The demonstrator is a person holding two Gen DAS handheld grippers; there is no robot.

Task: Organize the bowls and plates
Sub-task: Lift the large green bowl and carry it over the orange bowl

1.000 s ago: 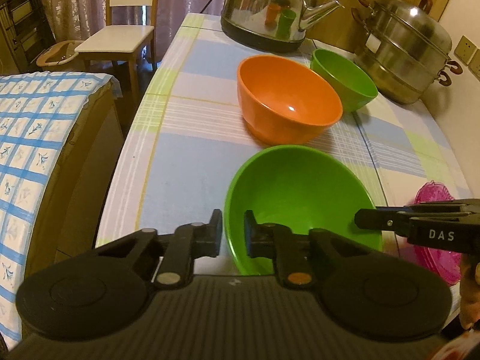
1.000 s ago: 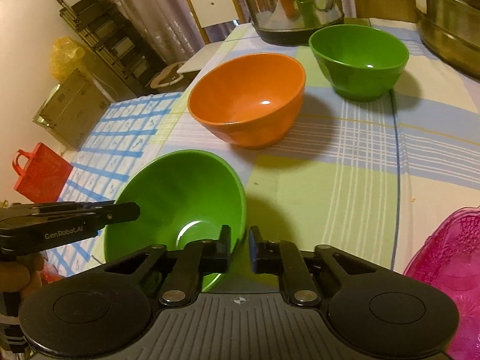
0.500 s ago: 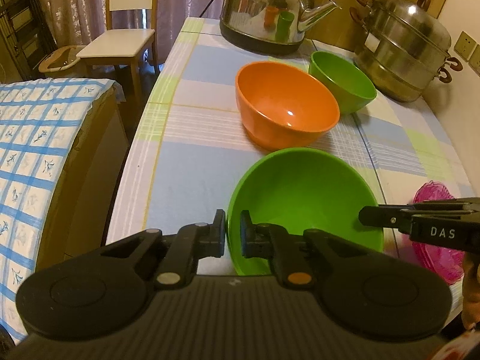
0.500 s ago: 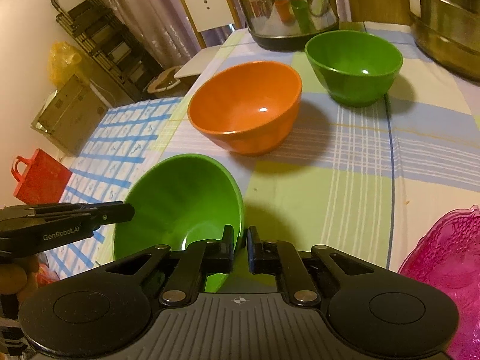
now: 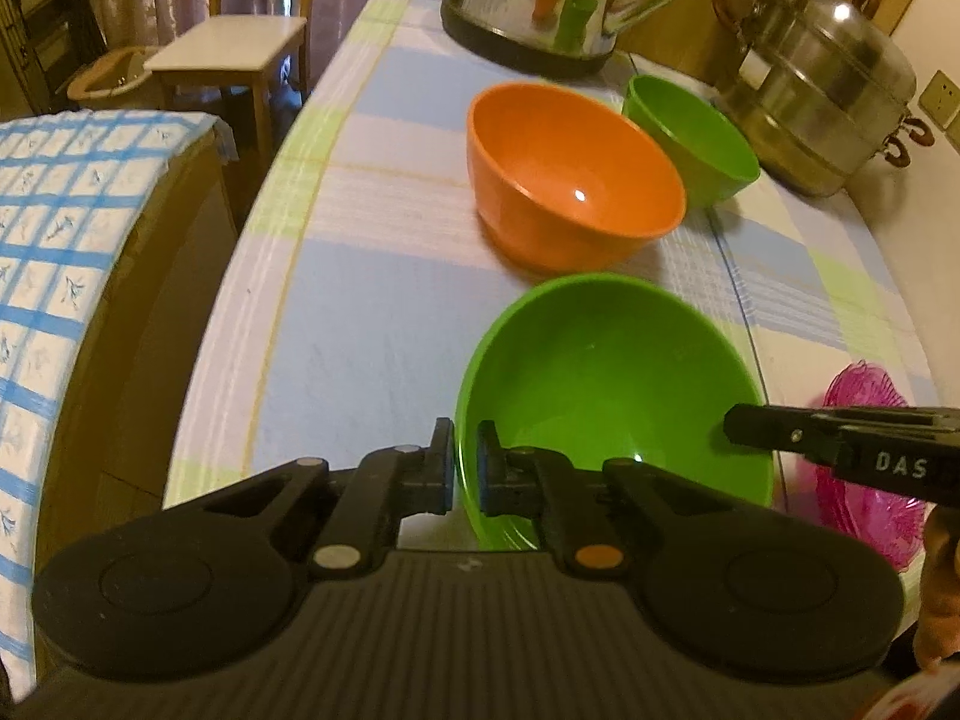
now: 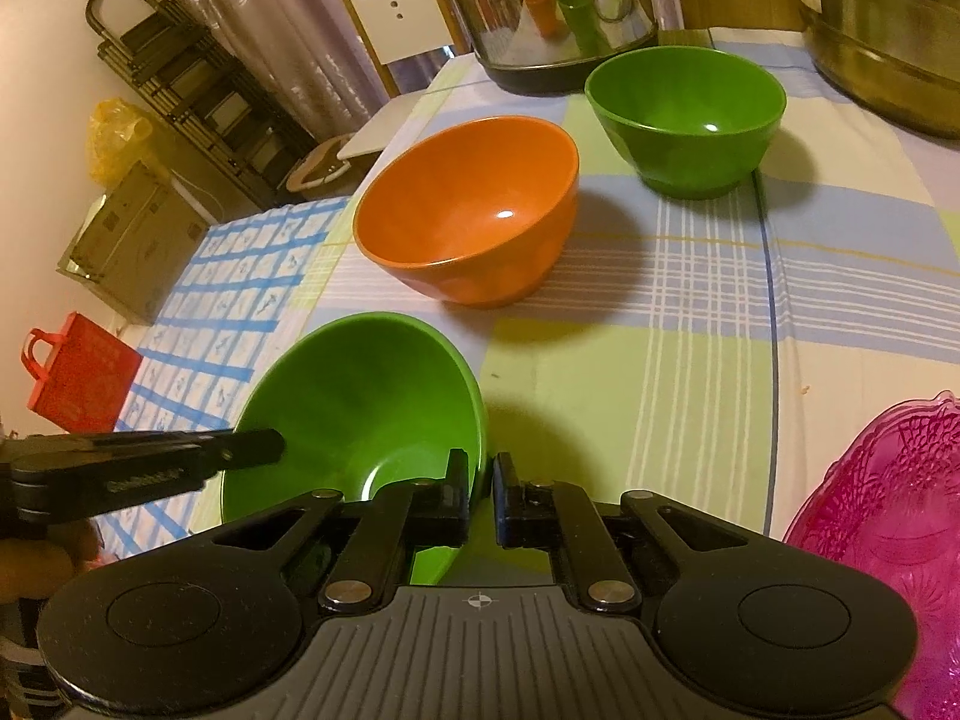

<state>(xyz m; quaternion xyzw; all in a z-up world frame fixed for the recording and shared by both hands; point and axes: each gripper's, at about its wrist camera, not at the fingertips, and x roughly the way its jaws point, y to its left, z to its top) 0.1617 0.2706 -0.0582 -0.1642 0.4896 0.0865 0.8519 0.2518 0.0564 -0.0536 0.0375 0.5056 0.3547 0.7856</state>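
Both grippers, left (image 5: 463,467) and right (image 6: 485,492), clamped on near green bowl (image 5: 612,384) rim; lift level, then nest into orange bowl (image 5: 570,180) at twelve o'clock

A large green plastic bowl (image 5: 612,384) sits nearest on the plaid-clothed table (image 5: 372,312). Behind it stands an orange plastic bowl (image 5: 570,180), with a smaller green bowl (image 5: 690,138) behind that. A pink patterned glass plate (image 6: 894,534) lies to the right.
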